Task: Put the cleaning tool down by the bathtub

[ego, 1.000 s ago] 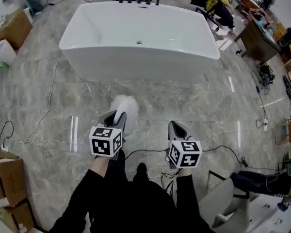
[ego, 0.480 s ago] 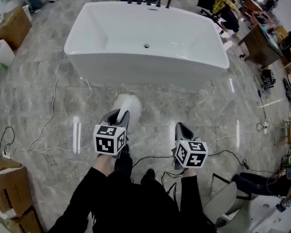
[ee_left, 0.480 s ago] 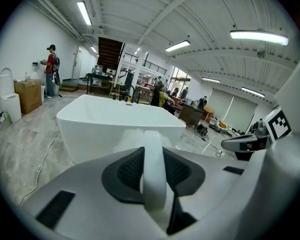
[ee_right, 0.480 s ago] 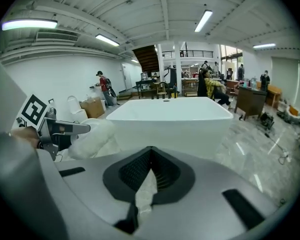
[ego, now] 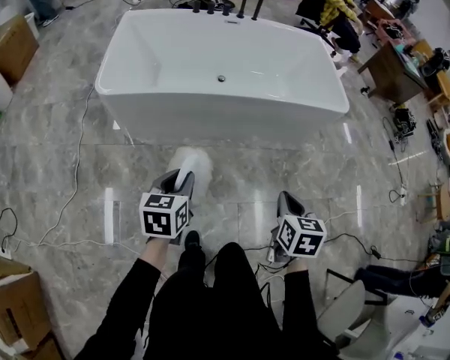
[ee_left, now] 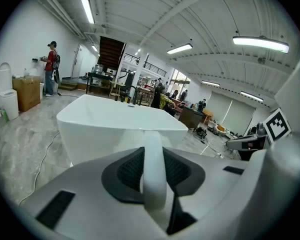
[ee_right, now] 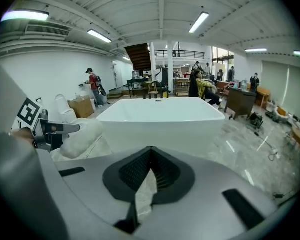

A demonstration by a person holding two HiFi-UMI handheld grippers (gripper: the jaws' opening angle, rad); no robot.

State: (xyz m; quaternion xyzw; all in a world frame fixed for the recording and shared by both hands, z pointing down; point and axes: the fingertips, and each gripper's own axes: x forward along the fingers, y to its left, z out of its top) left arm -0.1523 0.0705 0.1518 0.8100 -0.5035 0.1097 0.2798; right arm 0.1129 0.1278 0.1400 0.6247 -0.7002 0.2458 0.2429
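Bathtub (ego: 217, 122) sits slightly further left in head view than before, grippers barely shifted; left gripper (ego: 181, 178) pinches the cleaning tool (ego: 194, 161) by its handle, fluffy head over the floor (ego: 52, 141) near the tub's front wall, right gripper (ego: 285, 199) pressed together, empty; carry step, probably next: lower, release.

Two hand-held grippers, left gripper (ego: 181, 177) and right gripper (ego: 286, 198): grey moulded shells, with dark ribbed pads (ee_right: 162, 173) lining the jaws. Each carries a white cube printed with black square markers, left cube (ego: 165, 216) and right cube (ego: 301, 235). Wearer's clothing: black long sleeves (ego: 127, 306), black trousers (ego: 229, 306), black shoe (ego: 191, 239).
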